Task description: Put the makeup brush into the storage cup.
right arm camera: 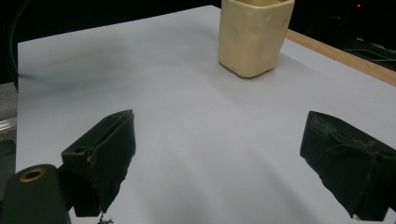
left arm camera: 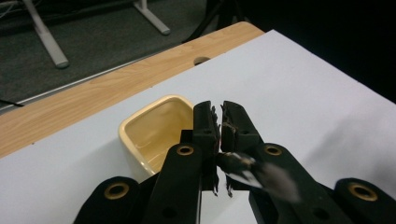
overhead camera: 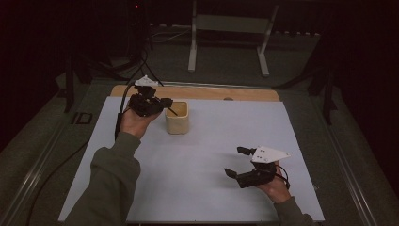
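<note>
A cream square cup [overhead camera: 177,120] stands upright on the white sheet, toward the back left. My left gripper [overhead camera: 164,102] hovers at the cup's left rim, shut on a thin dark pen-like object [overhead camera: 173,112] that slants down toward the cup's mouth. In the left gripper view the jaws [left arm camera: 219,112] are pressed together above the cup [left arm camera: 154,130], and the blurred dark and silver object [left arm camera: 243,169] shows behind them. My right gripper [overhead camera: 234,161] rests low at the front right, open and holding nothing. In its own view it [right arm camera: 217,140] faces the cup [right arm camera: 254,37] across bare sheet.
The white sheet [overhead camera: 211,141] covers most of the wooden table, whose bare edge [overhead camera: 211,92] shows at the back. A cable [overhead camera: 120,113] trails from the left gripper over the table's left side. A metal stand [overhead camera: 228,37] sits on the floor beyond.
</note>
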`<action>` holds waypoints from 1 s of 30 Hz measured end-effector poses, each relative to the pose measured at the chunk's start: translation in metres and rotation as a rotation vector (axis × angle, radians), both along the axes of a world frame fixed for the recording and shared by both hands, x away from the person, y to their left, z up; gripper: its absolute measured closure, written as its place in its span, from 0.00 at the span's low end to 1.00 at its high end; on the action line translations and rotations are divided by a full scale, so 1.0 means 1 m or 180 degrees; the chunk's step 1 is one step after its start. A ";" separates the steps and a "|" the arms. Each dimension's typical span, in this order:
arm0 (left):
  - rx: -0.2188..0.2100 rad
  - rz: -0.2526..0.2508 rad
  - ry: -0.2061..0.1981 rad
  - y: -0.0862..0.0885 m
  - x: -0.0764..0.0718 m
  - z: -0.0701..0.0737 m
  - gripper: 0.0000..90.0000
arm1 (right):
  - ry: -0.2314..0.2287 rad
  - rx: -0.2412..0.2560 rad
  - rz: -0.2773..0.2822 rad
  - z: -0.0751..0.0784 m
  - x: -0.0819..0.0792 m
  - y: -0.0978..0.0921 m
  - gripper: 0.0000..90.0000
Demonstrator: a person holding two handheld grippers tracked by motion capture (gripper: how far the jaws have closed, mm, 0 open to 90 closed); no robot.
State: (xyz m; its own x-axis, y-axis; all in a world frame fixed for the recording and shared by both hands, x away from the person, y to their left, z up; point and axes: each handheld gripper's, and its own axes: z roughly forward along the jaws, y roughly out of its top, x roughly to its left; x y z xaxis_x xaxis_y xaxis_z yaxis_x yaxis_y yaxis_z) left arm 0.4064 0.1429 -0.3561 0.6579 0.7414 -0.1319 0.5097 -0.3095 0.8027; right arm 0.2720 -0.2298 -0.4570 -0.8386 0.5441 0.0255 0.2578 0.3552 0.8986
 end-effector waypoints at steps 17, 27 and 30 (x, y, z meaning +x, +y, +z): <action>0.0318 0.0078 -0.0085 -0.007 0.005 -0.002 0.95 | 0.0018 0.0007 0.0006 -0.001 0.000 0.000 0.12; 0.0369 0.0107 -0.0072 -0.009 0.008 -0.005 0.95 | 0.0018 0.0008 0.0008 -0.001 0.000 0.000 0.12; 0.0387 0.0101 -0.0067 -0.011 0.009 -0.007 0.95 | 0.0019 0.0005 0.0008 -0.001 0.000 0.000 0.12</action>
State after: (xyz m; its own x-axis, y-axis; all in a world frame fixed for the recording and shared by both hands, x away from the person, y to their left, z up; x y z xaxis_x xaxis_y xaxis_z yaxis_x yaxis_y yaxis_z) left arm 0.4157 0.1320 -0.3630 0.6355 0.7717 -0.0263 0.5044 -0.3891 0.7708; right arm 0.2716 -0.2299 -0.4584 -0.8398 0.5421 0.0314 0.2623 0.3544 0.8976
